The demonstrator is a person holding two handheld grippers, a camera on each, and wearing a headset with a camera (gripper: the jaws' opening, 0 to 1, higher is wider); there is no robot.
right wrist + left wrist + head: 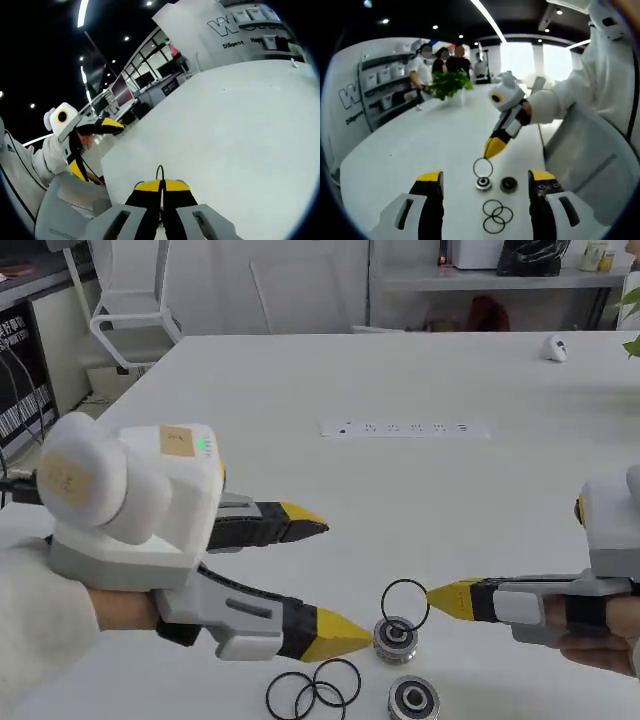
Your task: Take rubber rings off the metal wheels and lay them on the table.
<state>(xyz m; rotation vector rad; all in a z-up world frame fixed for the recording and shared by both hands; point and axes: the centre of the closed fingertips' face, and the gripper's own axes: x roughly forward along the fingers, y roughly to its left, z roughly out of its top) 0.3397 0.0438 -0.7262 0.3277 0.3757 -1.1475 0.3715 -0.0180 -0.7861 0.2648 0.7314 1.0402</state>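
Left claw (347, 582) up close, jaws spread, lower tip against the metal wheel (396, 635) — bracing it, I reckon — while my right claw (436, 598) pinches the rubber ring (404, 581) held just over it, three loose rings (316, 690) lying on the table (400, 490) nearby.

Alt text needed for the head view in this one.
The right gripper pinches a black rubber ring above a metal wheel on the white table. The left gripper is open beside it; three loose rings and a second wheel lie nearby.
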